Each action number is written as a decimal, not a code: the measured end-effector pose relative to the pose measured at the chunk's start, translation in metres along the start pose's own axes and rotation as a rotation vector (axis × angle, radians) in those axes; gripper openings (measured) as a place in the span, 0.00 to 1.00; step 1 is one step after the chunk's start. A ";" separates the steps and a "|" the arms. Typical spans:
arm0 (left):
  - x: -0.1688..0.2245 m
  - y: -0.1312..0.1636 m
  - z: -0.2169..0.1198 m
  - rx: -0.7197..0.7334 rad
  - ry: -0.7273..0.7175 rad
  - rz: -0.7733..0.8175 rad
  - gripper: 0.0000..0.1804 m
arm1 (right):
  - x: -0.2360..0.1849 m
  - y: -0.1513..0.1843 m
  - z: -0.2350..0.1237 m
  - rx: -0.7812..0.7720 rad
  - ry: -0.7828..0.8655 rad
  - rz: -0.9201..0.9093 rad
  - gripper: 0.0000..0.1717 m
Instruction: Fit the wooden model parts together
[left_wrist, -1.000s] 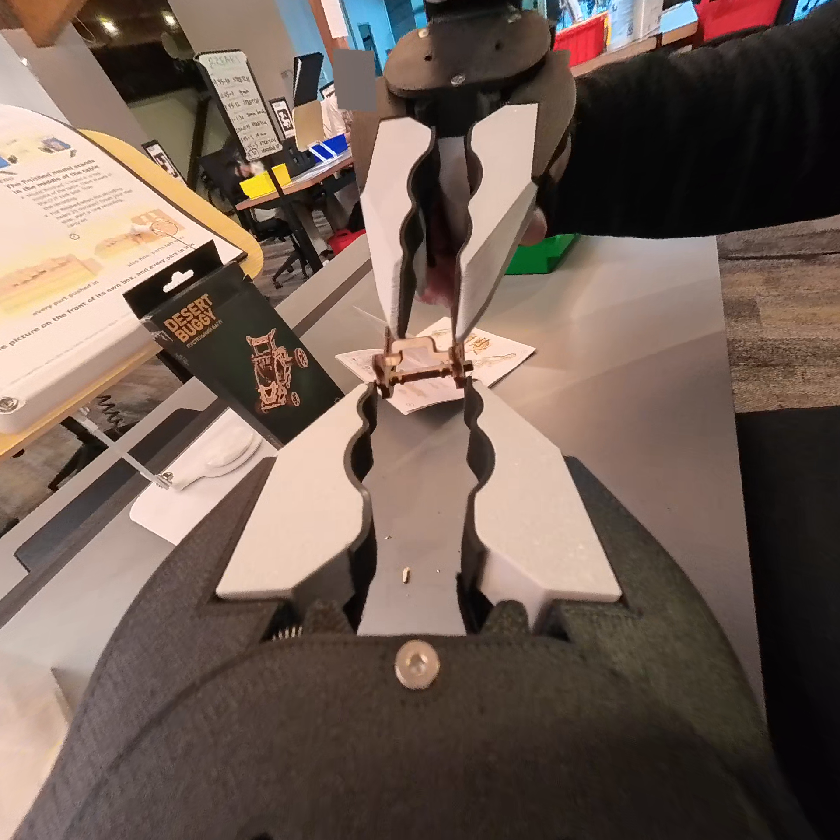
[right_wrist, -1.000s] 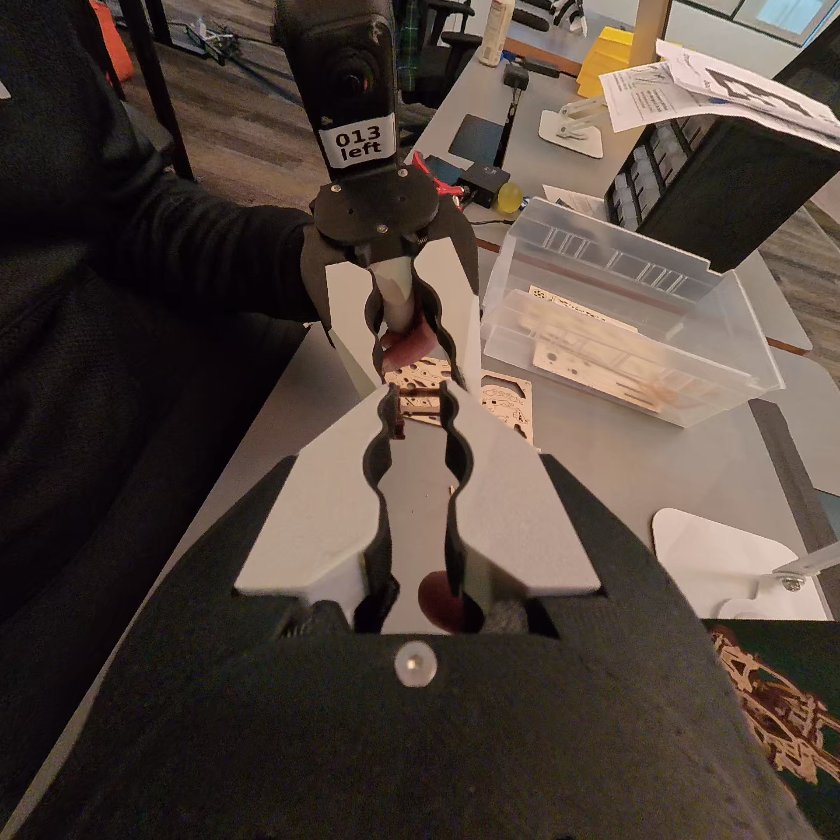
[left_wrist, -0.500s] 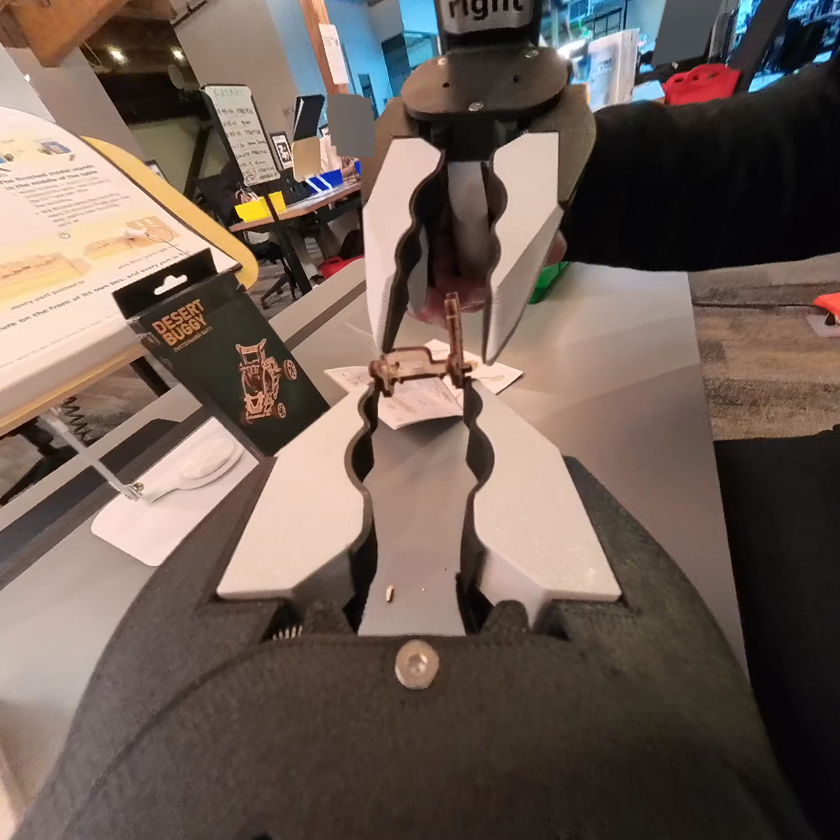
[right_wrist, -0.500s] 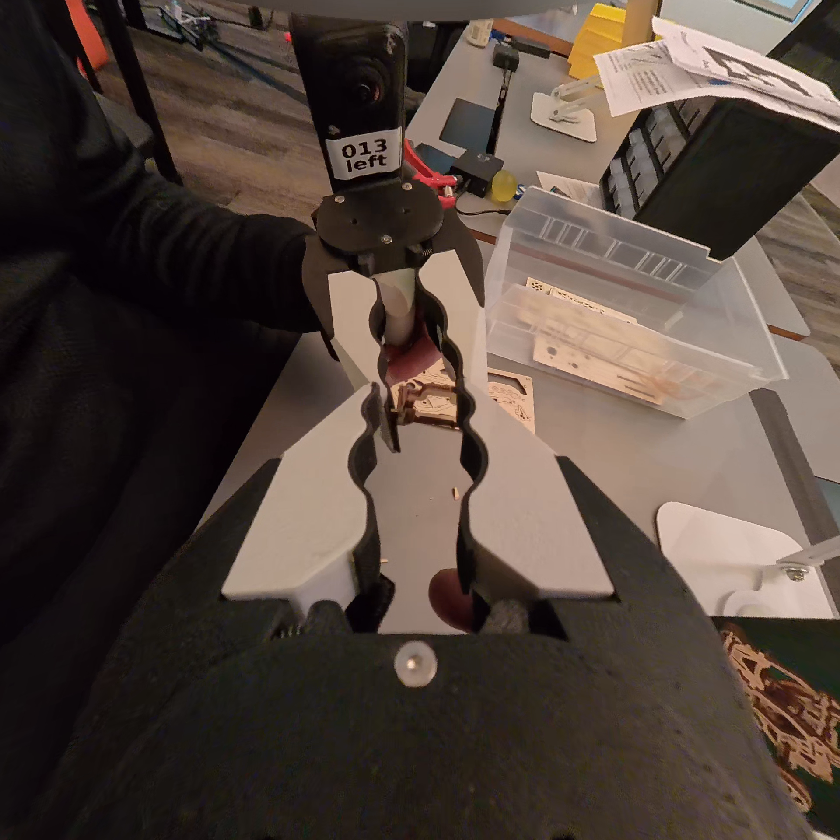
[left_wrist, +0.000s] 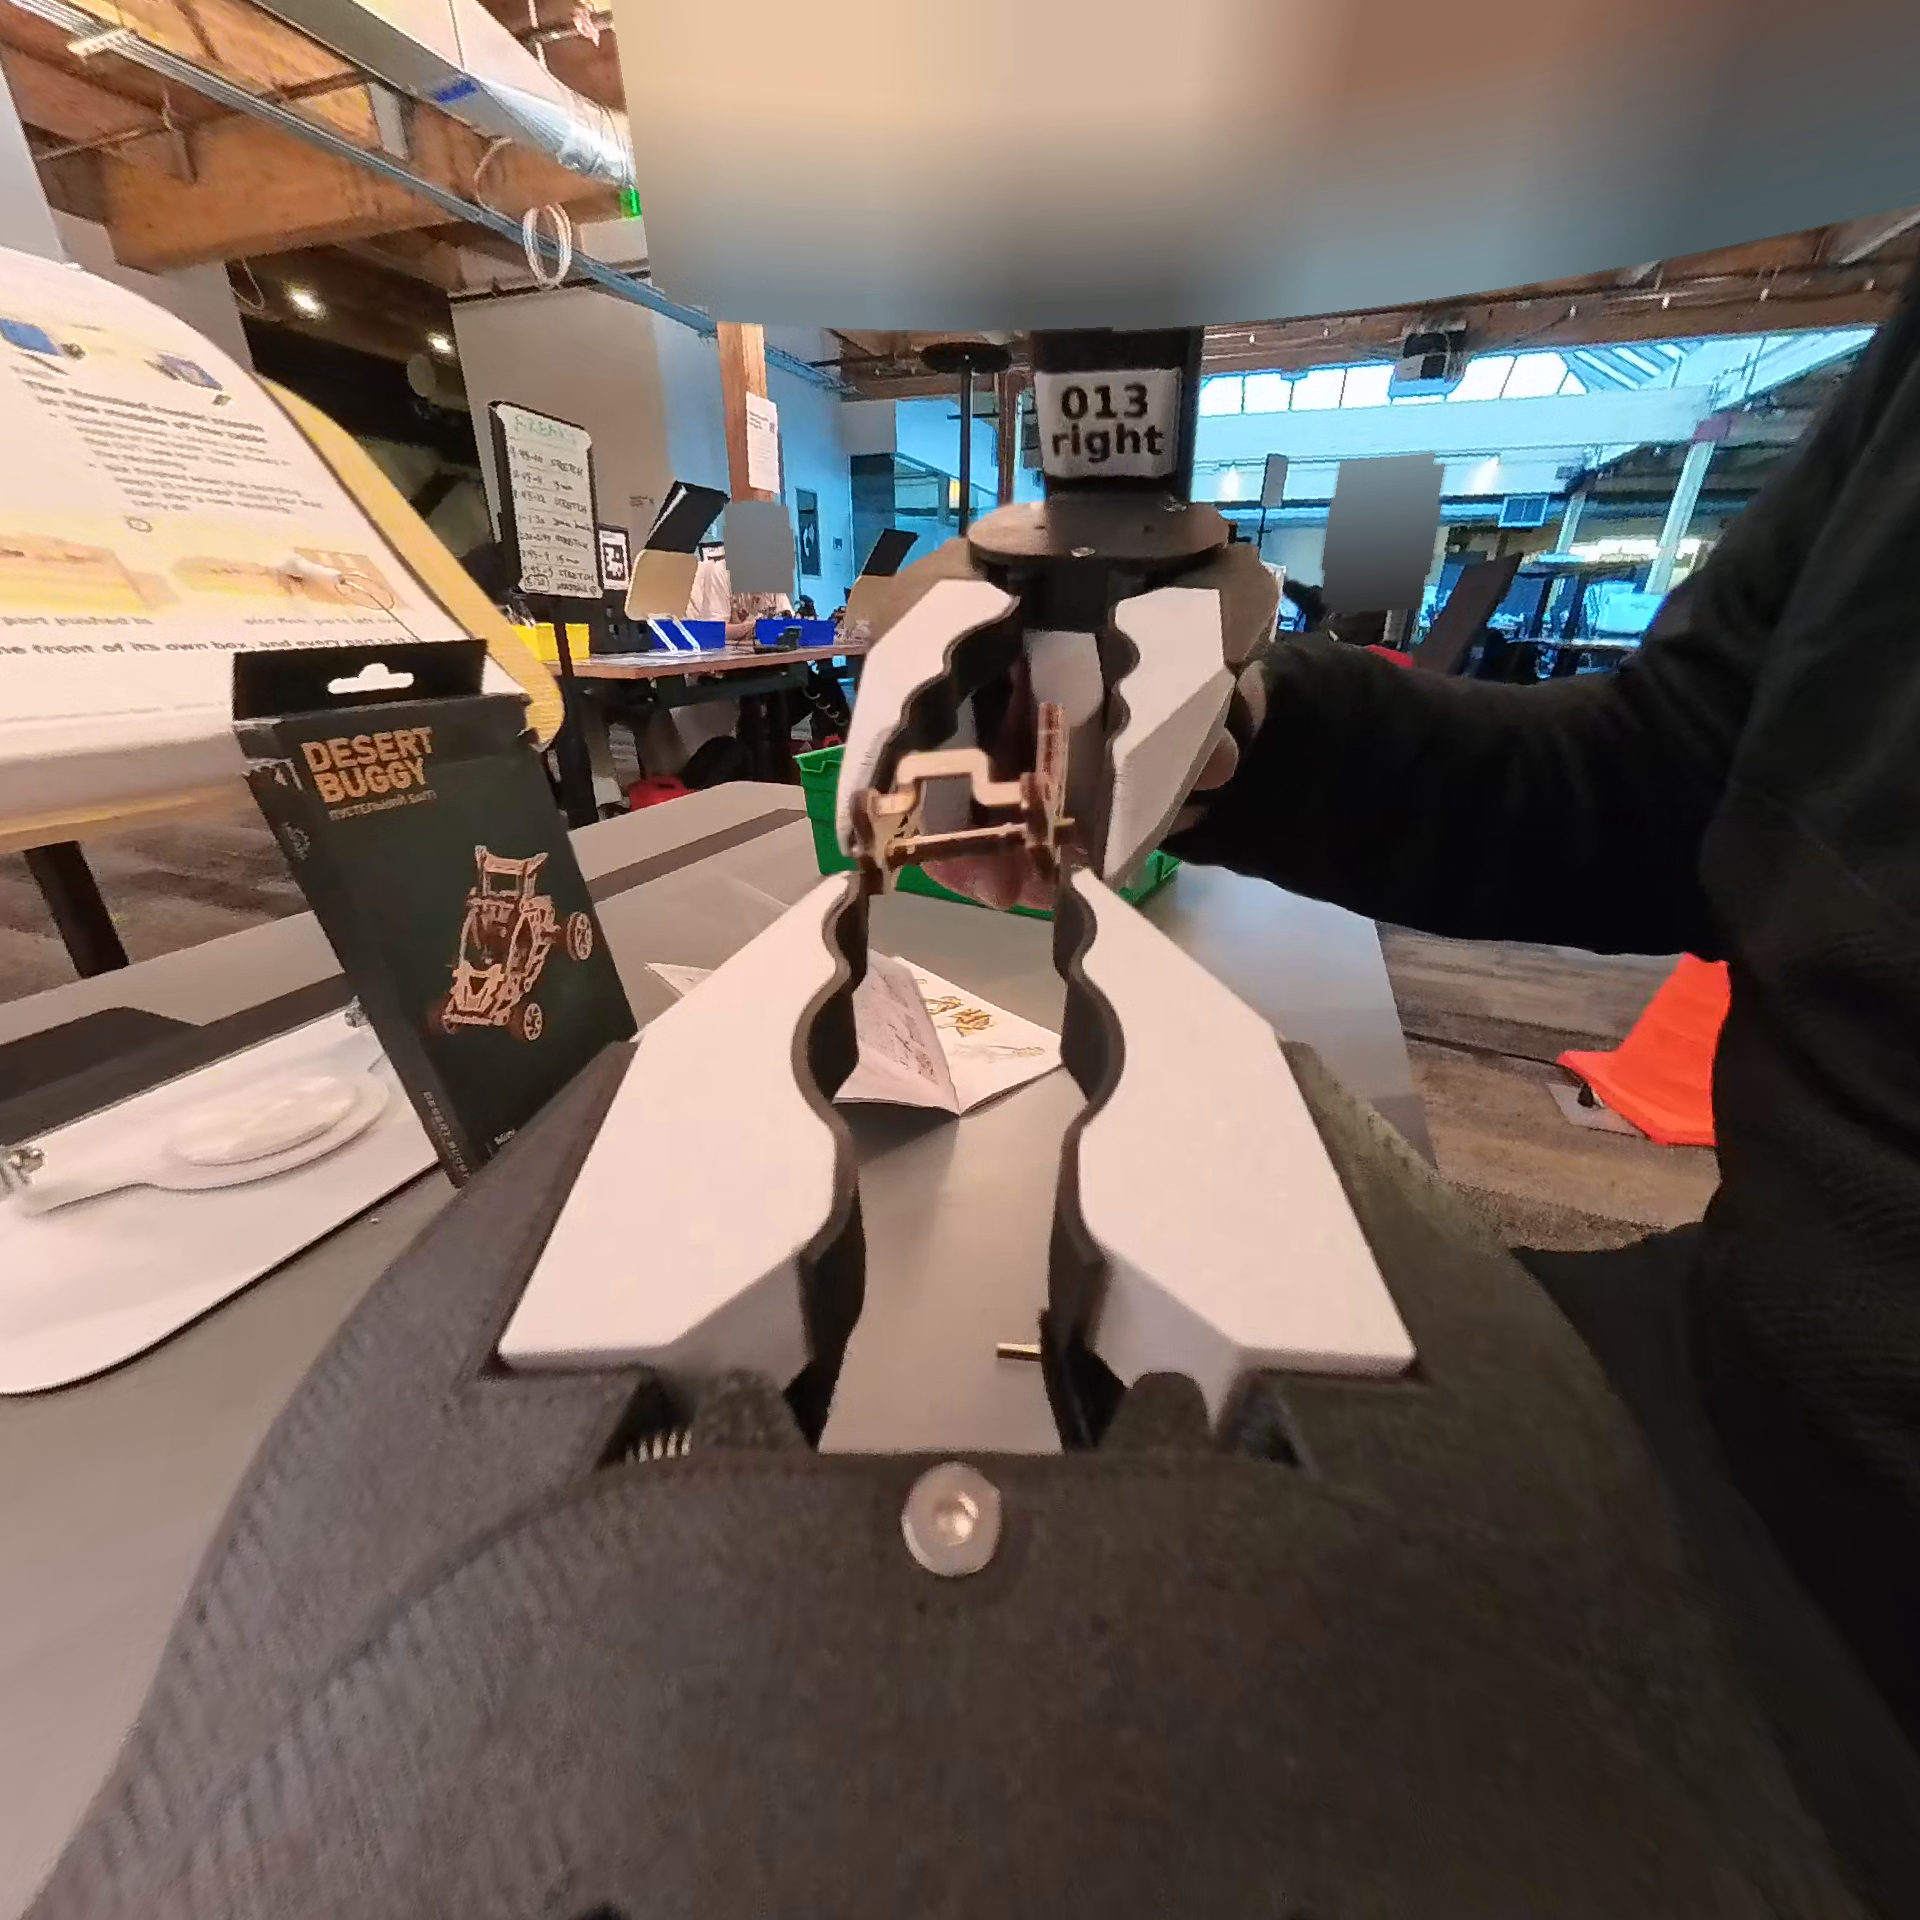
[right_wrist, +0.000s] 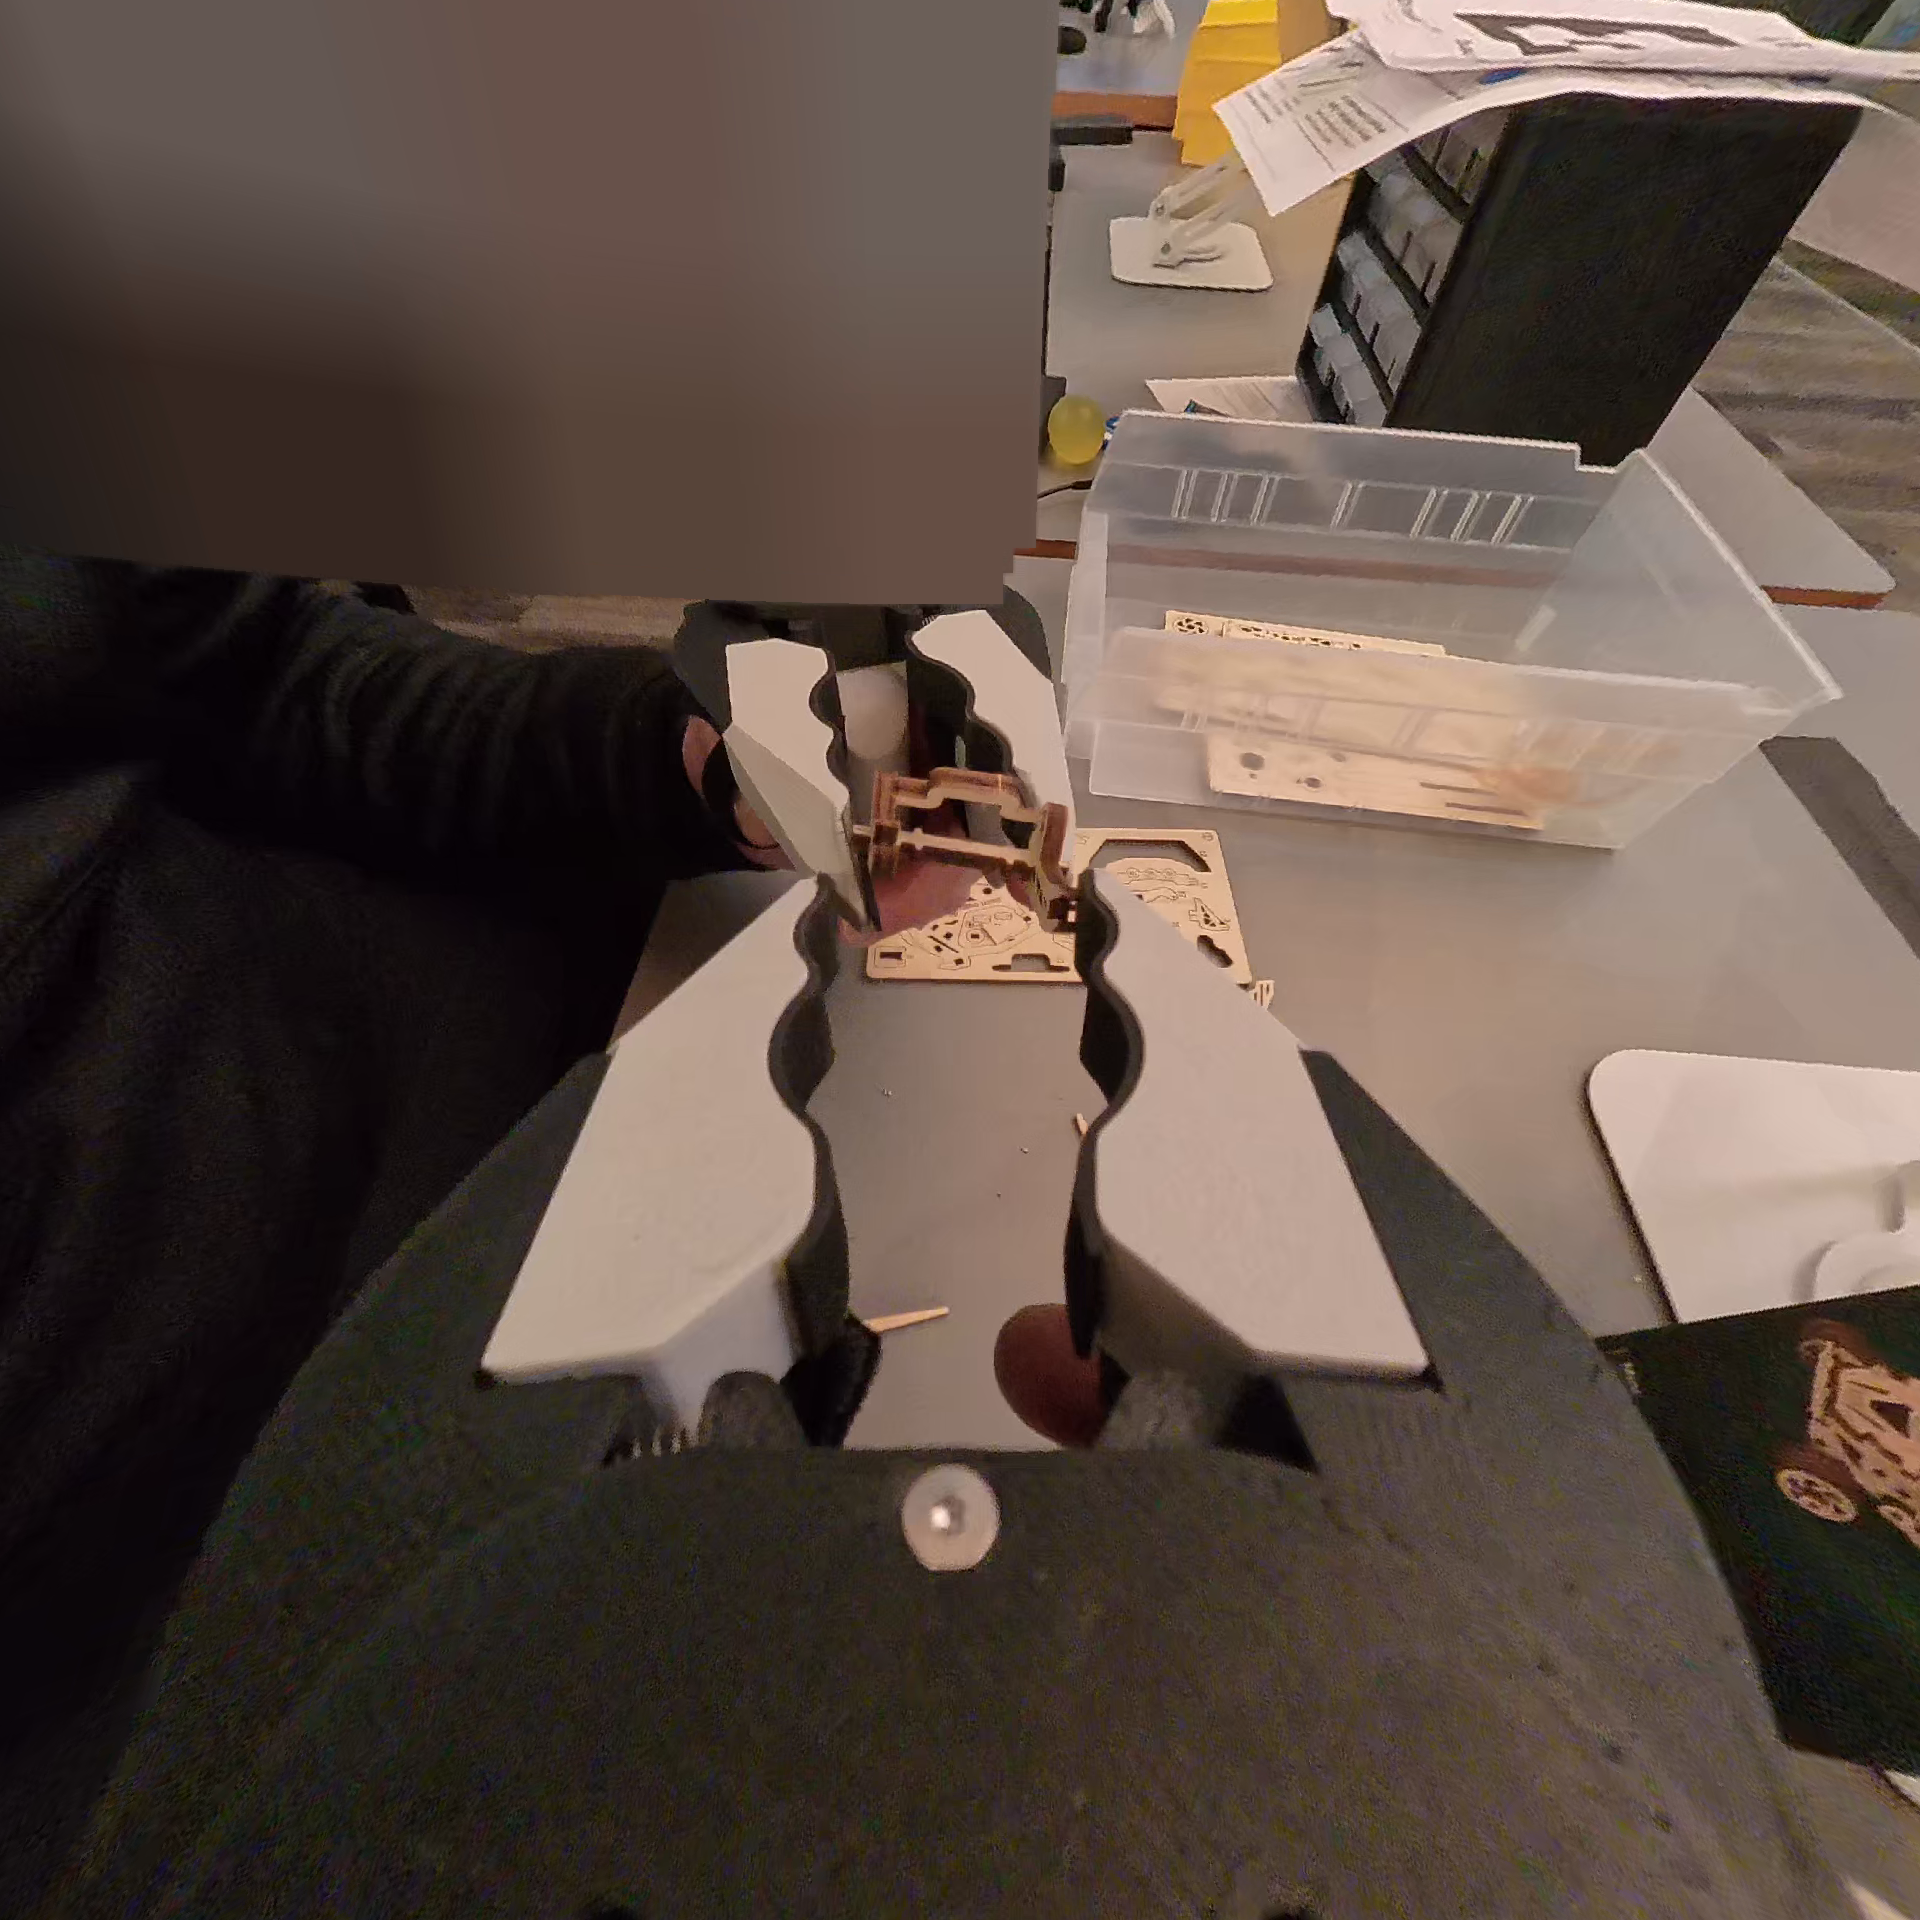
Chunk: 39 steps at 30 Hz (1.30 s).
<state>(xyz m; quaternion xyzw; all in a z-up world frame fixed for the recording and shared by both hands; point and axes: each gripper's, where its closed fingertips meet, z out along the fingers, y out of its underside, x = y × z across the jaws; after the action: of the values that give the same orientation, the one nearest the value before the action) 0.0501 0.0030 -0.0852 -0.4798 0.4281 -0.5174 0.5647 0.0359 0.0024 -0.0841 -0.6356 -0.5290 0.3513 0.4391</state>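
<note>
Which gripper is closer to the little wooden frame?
Left. The left gripper clamps the wooden frame by its ends; the right gripper is open, its tips just alongside it.

A grey bench (right_wrist: 1455, 997) carries everything. Taking the clear plastic bin (right_wrist: 1434, 665) as landmark: a flat wooden parts sheet (right_wrist: 1049, 935) lies just in front of it, and a wooden sliver (right_wrist: 906, 1320) lies nearer the camera than that sheet. A white pad (right_wrist: 1756, 1174) rests to the bin's near right, with the dark model box (left_wrist: 436, 935) beside it. An open instruction leaflet (left_wrist: 935, 1039) lies on the bench by the box. Behind the bin sits a small yellow ball (right_wrist: 1075, 428).
</note>
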 end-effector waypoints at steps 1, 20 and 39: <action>-0.001 0.001 0.000 0.001 -0.002 -0.008 0.19 | 0.001 0.001 0.001 0.005 0.004 0.021 0.25; -0.009 0.046 -0.010 -0.285 -0.043 0.035 0.20 | 0.010 0.027 0.001 -0.124 0.042 0.056 0.20; -0.026 0.065 -0.003 -0.484 -0.302 -0.356 0.09 | 0.027 0.069 0.015 -0.489 0.305 -0.319 0.19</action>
<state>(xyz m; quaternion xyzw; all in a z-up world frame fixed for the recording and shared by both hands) 0.0553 0.0289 -0.1498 -0.7384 0.3596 -0.4143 0.3923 0.0526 0.0283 -0.1538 -0.6765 -0.6187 0.0417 0.3972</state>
